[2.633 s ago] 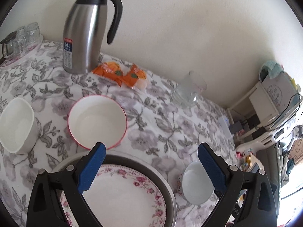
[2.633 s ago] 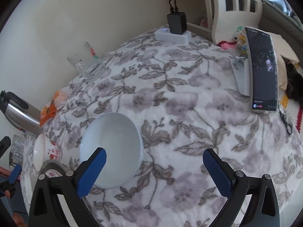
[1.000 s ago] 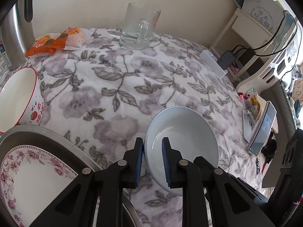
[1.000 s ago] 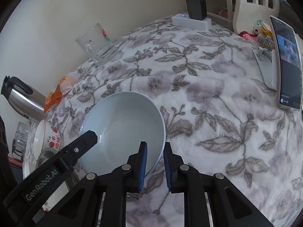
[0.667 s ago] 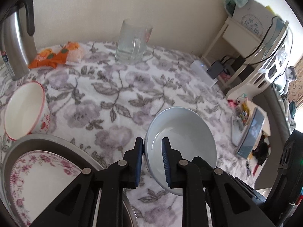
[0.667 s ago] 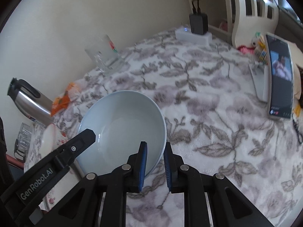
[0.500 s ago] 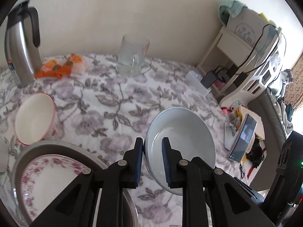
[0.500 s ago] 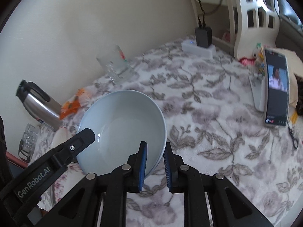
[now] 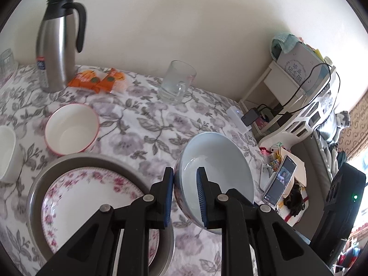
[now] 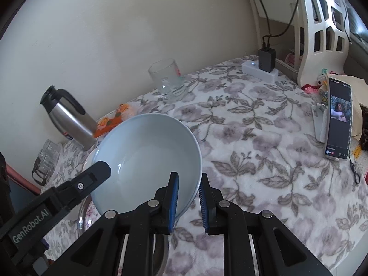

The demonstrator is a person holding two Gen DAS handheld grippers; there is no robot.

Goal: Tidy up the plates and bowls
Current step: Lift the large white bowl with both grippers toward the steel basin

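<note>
Glazed ceramic, the pale blue bowl point(image 9: 216, 161) hangs right of the floral plate point(image 9: 92, 202), left gripper point(image 9: 184, 195) and right gripper point(image 10: 188, 201) clamping opposite rim edges; rigid, slippery, breakable.

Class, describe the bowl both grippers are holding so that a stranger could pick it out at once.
Start at the flowered tablecloth, then the floral plate near its front. Just right of that, pinched by its rim in the left gripper and right gripper, is the pale blue bowl: plain inside, no red rim.
</note>
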